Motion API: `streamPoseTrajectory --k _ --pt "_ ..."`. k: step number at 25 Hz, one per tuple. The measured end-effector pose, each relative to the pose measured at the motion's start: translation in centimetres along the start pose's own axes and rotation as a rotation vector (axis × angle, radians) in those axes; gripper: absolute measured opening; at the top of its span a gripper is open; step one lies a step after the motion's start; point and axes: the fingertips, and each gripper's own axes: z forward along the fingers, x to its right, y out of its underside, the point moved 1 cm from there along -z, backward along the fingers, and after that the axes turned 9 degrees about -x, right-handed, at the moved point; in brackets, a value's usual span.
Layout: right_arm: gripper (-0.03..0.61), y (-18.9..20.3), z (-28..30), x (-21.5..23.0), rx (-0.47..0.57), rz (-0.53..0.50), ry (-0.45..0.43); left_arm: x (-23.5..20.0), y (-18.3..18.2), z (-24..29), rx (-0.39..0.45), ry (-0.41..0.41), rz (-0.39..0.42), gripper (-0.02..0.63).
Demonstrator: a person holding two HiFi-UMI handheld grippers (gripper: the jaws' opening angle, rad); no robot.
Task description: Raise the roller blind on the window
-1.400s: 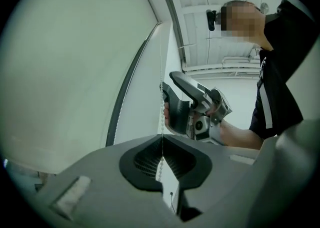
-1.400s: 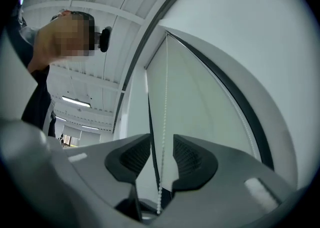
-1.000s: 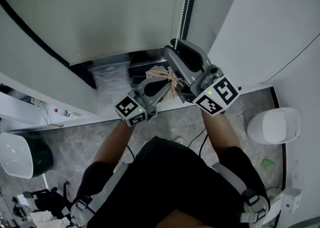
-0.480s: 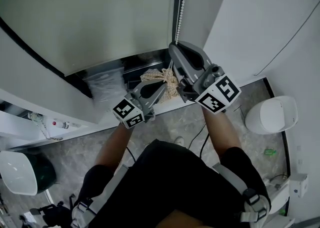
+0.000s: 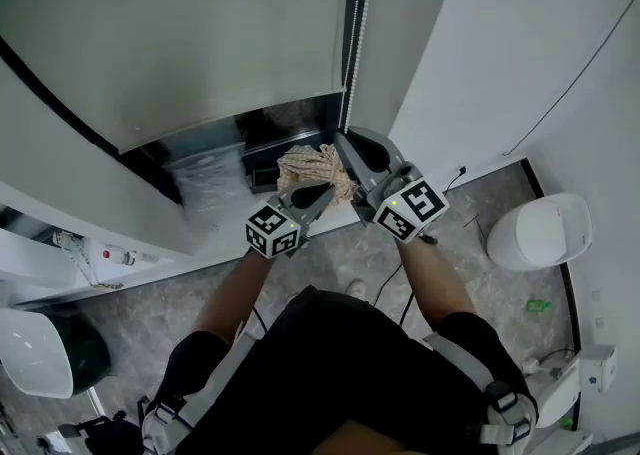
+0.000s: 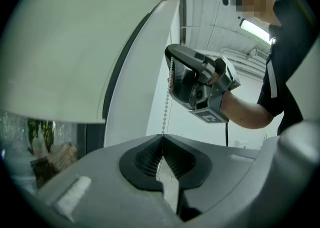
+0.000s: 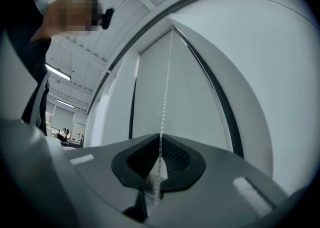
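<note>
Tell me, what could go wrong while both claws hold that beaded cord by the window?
The right claw, whose jaws have just been closing, and the left claw both pinch the thin bead chain; beads might slip through. Pulling it sideways could strain the roller blind. The claws might also bump the rope bundle close beside them.

Floor is grey speckled stone (image 5: 330, 248), running across the lower half of the head view. Over at the right edge a white rounded bin (image 5: 545, 231) sits on it, with a little green scrap (image 5: 538, 305) lying just below that and a white box (image 5: 585, 371) in the lower right corner. A thin black cable (image 5: 388, 288) trails across the middle. Lower left there's a white-and-dark-green tub (image 5: 40, 341).
</note>
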Motion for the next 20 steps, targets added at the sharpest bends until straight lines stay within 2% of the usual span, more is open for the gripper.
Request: streamPoseTrajectory --k 3,5,6,7,9,12,16,18,19,20 --pt "0.017 6.3 -0.7 0.4 -0.126 0.021 0.012 0.0 5.3 0.6 -0.148 0.012 -0.010 0.006" --pt "0.018 8.6 -1.1 0.9 -0.169 0.035 0.023 -0.2 6.2 0.0 -0.132 0.018 -0.026 0.010" --pt "0.018 8.9 -1.3 1.1 -0.177 0.038 0.027 -0.6 5.7 -0.5 -0.094 0.011 -0.043 0.047" --pt "0.018 9.0 -1.5 1.2 -0.182 0.032 0.028 -1.1 4.6 -1.1 -0.050 0.001 -0.057 0.099" --pt "0.018 8.8 -1.4 1.2 -0.191 0.012 0.024 -2.3 1.5 -2.3 0.036 -0.017 -0.050 0.112" --pt "0.018 8.8 -1.2 1.3 -0.187 0.023 0.016 -3.4 -5.0 -3.8 0.157 -0.018 0.030 0.115" --pt "0.018 8.9 -1.0 0.7 -0.178 0.025 0.007 -2.0 -15.0 -4.5 0.299 0.077 0.121 0.121" --pt "0.018 8.9 -0.8 0.5 -0.176 0.020 0.007 -0.8 -18.0 -3.7 0.265 0.142 0.182 0.130" --pt "0.018 8.9 -0.8 0.6 -0.176 0.017 0.015 -0.2 -18.2 -3.0 0.191 0.187 0.219 0.130" --pt "0.018 8.9 -0.9 0.8 -0.178 0.013 0.028 0.5 -17.7 -2.4 0.077 0.243 0.252 0.130"
